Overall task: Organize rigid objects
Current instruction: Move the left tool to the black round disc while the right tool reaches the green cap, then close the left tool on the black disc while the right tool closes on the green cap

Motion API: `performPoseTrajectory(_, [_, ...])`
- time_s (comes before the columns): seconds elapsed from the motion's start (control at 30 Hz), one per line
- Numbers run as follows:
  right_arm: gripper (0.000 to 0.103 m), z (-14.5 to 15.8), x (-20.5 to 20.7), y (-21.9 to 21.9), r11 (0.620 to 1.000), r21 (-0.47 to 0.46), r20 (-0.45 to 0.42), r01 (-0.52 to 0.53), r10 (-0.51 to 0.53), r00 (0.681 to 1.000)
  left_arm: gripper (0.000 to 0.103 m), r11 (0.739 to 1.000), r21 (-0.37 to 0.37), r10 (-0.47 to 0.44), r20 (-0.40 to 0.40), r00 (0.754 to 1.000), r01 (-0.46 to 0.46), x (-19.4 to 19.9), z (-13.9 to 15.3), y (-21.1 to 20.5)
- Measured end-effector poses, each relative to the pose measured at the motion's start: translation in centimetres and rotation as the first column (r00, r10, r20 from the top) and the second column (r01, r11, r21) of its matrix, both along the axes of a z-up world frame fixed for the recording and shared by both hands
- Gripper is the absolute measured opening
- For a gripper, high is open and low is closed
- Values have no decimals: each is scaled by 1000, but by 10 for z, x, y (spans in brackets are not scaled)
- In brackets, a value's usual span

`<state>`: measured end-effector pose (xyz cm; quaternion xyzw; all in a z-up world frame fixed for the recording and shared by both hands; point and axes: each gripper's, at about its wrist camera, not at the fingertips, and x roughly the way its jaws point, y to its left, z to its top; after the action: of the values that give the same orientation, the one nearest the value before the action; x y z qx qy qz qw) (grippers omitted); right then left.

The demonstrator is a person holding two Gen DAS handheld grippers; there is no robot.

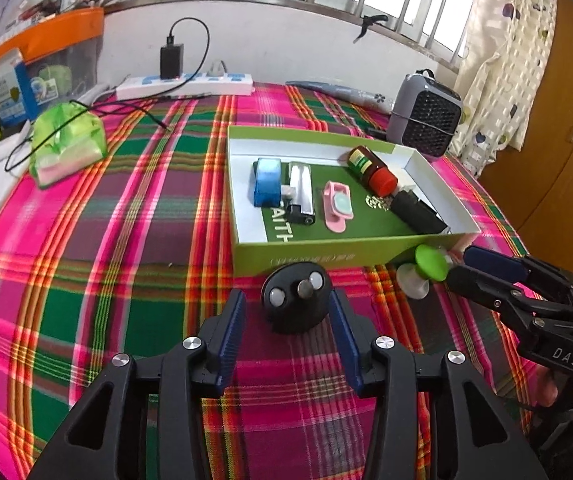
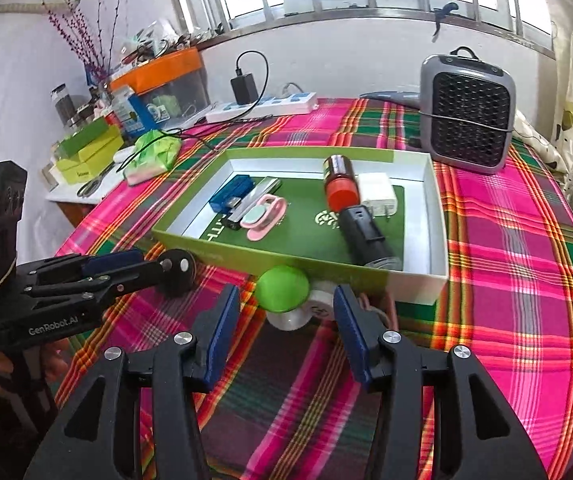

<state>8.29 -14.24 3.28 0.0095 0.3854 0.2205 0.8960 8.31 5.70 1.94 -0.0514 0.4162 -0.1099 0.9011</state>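
Straddling the black round gadget (image 1: 296, 300), the left hand-held gripper (image 1: 286, 312) stands apart; the right hand-held gripper (image 2: 286, 312), also apart, frames the green-capped piece (image 2: 282, 294). Both lie at the green box's (image 1: 246, 258) six-o'clock wall; closing off-centre could squirt either away across the counter (image 1: 126, 240).

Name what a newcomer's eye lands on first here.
The loud pink-and-green plaid tablecloth dominates. On it sits an open green box holding small items, including a red-capped bottle. In front of the box, the open left gripper flanks a black round plug, and the open right gripper faces a green-and-white mushroom-shaped item.
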Motion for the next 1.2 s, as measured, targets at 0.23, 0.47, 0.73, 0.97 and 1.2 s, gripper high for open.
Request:
performPoseTrajectory(0.23, [50,-5,1,10,999,-41,8,-9,9,1000,42,1000,-23,-19,-11,1000,19,0,-6,2])
performPoseTrajectory(0.47, [50,-6,5,19,996,-92,28,4,-1,1000,42,999,-31,-30,-18,999,30,6,-9,1])
performPoseTrajectory(0.73, [50,-7,5,26,995,-102,45,5,-1,999,42,999,-52,-17,-29,999,15,14,-12,5])
performPoseTrajectory(0.97, [50,-6,3,19,999,-40,39,1,1,999,42,998,-52,-25,-35,999,23,19,-15,4])
performPoseTrajectory(1.2, [50,-7,3,23,999,-31,31,-10,11,999,42,999,-44,-27,-34,999,25,21,-15,3])
